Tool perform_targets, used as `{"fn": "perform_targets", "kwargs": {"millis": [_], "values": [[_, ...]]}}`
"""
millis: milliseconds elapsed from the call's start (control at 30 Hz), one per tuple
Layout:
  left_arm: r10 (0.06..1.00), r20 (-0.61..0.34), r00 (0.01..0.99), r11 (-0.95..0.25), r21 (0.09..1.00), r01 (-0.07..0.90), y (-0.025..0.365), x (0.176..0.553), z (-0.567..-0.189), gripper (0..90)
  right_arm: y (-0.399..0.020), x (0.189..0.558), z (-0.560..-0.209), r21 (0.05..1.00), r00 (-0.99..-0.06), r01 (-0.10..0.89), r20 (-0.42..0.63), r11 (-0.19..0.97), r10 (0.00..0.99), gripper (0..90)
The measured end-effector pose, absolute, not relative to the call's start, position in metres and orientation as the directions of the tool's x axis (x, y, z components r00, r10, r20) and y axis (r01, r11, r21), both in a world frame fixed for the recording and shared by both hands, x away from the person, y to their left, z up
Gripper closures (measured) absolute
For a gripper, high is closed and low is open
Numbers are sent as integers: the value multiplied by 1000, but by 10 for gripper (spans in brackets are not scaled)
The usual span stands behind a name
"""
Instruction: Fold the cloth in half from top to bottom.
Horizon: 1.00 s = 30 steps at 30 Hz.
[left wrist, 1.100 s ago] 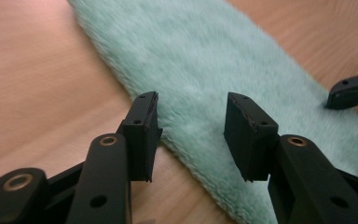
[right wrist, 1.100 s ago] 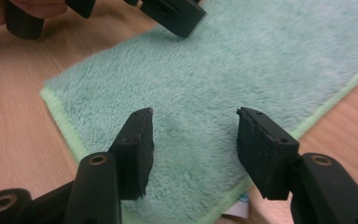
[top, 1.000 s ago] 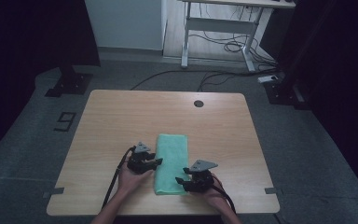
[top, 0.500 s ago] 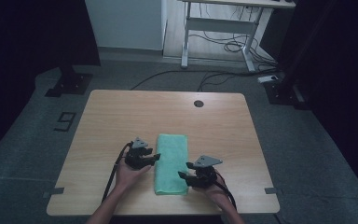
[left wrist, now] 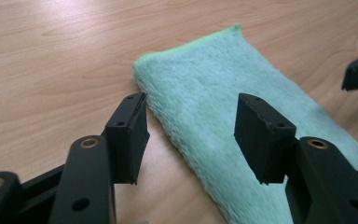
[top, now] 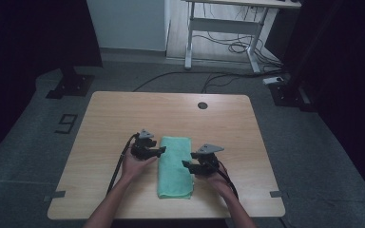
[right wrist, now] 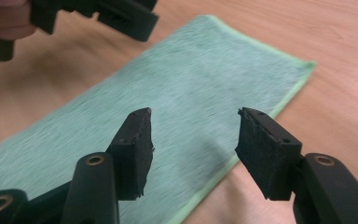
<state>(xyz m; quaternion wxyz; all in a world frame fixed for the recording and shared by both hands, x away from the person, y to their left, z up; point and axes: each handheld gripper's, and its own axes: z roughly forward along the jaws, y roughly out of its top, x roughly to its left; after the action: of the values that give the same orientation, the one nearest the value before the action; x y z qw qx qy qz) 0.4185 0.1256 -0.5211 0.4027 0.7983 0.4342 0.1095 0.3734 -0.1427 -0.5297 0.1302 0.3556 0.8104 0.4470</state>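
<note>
High view: a folded green towel (top: 175,166) is laid flat on the wooden bench (top: 123,114), its long side running away from the person, in the near half of the surface. The left claw (top: 161,151) is held just beside the towel's left long edge, its tips at that edge. The right claw (top: 186,165) is held at the towel's right long edge, nearer the person than the left one. Compared with the frame one second earlier, both claws are seen drawn outward from the cloth and slightly raised; the towel is unchanged in place and shape. A round hole (top: 202,105) is seen in the bench near its far edge.

Left gripper view: the left claw (left wrist: 191,135) is seen with its jaws wide apart. The jaws have just been opening, and nothing is clamped between them. The towel's (left wrist: 223,116) fringed edge is seen through the gap, lying on the bench (left wrist: 51,60) below the pads; no pad is pressed on it. A tip of the right claw is seen at the right margin.

Right gripper view: the right claw (right wrist: 193,140) is likewise seen with its jaws parted, nothing gripped. The towel (right wrist: 168,102) lies flat beneath the gap, its stitched border running under the right jaw. The left claw (right wrist: 135,21) and part of a hand (right wrist: 4,21) are seen at the top left, above the towel's far edge
</note>
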Motion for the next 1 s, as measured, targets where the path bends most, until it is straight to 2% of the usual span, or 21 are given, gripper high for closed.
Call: {"fn": "perform_targets", "kwargs": {"millis": [333, 667, 1000], "values": [[797, -171, 579, -301, 719, 627, 121, 444, -526, 461, -148, 419, -534, 805, -666, 507, 138, 309, 733, 417], [814, -156, 559, -312, 694, 649, 117, 460, -528, 482, -139, 455, -540, 783, -636, 541, 143, 306, 758, 463], [809, -161, 566, -324, 681, 657, 112, 464, -536, 534, -134, 474, -546, 757, -618, 571, 140, 319, 773, 498]]}}
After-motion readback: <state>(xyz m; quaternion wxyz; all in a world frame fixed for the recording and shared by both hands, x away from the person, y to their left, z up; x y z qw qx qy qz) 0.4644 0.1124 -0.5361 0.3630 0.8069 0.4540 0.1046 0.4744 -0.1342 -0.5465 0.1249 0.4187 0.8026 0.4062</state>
